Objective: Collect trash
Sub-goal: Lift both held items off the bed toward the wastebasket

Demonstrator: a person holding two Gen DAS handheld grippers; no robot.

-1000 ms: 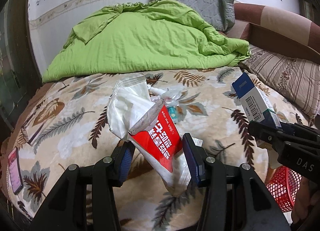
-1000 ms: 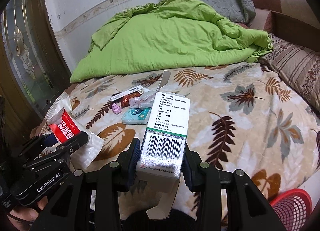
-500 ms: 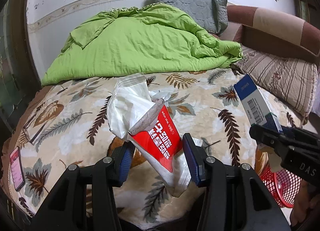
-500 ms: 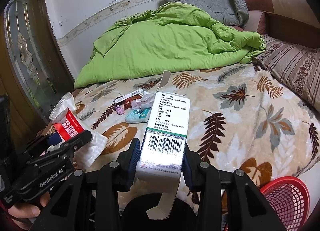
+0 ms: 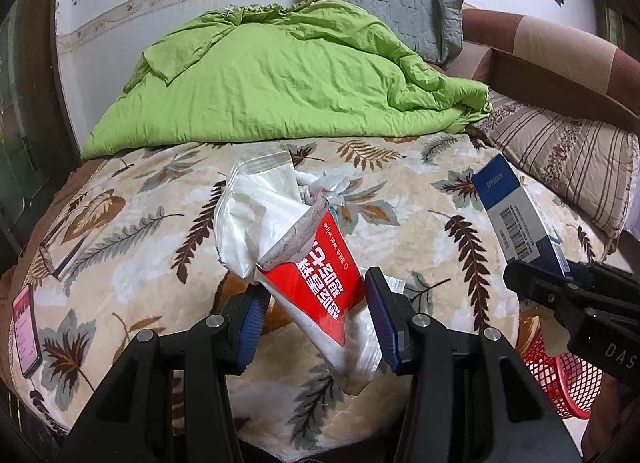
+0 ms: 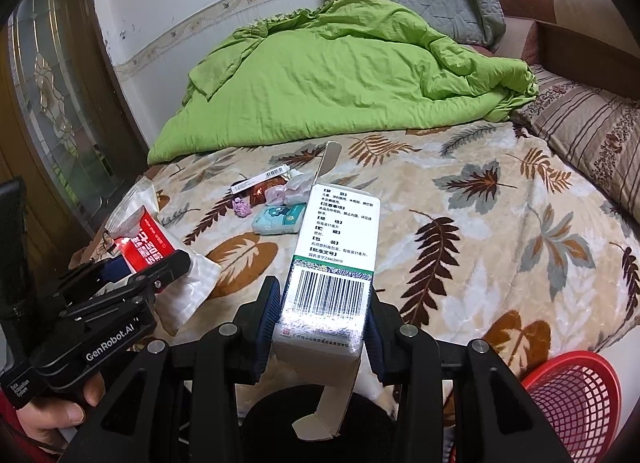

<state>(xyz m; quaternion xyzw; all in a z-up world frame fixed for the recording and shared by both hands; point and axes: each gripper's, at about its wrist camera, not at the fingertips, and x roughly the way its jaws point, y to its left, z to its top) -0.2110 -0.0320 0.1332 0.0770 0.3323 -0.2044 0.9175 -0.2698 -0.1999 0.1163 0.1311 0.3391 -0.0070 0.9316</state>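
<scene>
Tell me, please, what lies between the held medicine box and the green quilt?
In the right wrist view, between medicine box and green quilt: small trash pile on the leaf-patterned blanket.

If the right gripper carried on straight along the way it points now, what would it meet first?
Probably the bed's leaf-print blanket, near the small litter pile. The right gripper, shut on the white box, points over it toward the green quilt; depth is unclear.

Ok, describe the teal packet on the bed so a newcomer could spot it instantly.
Start at the green quilt heaped at the bed's far end, then drop to the small litter cluster on the leaf-print blanket. The teal packet lies flat at its near edge, the only blue-green piece there.
</scene>
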